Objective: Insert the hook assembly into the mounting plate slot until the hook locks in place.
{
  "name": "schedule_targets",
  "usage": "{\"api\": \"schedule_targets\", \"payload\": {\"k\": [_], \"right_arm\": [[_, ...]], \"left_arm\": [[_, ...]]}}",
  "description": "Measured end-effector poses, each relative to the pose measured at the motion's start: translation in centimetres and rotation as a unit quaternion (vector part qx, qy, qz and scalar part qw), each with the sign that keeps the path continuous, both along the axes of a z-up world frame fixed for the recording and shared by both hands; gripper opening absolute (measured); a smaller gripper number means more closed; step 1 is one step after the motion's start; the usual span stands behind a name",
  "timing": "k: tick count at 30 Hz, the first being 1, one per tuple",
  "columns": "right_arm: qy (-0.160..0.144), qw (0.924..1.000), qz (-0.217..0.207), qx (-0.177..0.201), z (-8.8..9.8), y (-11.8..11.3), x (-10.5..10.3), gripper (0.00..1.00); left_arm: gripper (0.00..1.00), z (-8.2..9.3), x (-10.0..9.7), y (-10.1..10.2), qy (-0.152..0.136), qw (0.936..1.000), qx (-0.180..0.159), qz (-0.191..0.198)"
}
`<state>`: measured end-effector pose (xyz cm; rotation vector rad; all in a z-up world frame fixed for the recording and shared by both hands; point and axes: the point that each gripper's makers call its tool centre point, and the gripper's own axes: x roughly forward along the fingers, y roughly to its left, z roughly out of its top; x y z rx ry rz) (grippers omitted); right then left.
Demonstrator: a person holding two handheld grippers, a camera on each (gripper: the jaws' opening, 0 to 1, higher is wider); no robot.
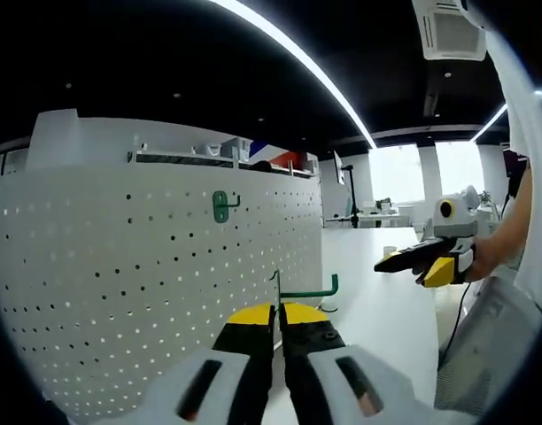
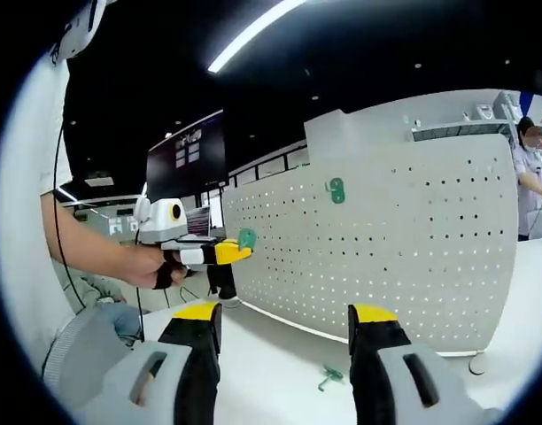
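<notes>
A white perforated mounting plate stands upright on the table, also seen as the mounting plate. One green hook hangs high on it, the same mounted hook. My left gripper is shut on a second green hook assembly, held just in front of the plate's lower right part. From the right gripper view, that left gripper carries the green hook assembly near the plate's left end. My right gripper is open and holds nothing, and it hovers off to the side as the right gripper.
A loose green hook lies on the white table between my right jaws. A round foot sits at the plate's base. A dark monitor stands behind. A person stands past the plate's far end.
</notes>
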<state>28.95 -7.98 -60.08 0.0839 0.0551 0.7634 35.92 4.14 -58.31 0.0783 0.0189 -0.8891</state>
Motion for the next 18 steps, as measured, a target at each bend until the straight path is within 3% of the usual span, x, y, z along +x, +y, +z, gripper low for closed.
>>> {"api": "schedule_targets", "payload": {"k": [18], "right_arm": [[-0.007,0.9997,0.021,0.006,0.8,2.7,1.2,0.47]], "left_arm": [[0.02,0.5,-0.5,-1.1,0.003,0.9999,-0.015,-0.008]]}}
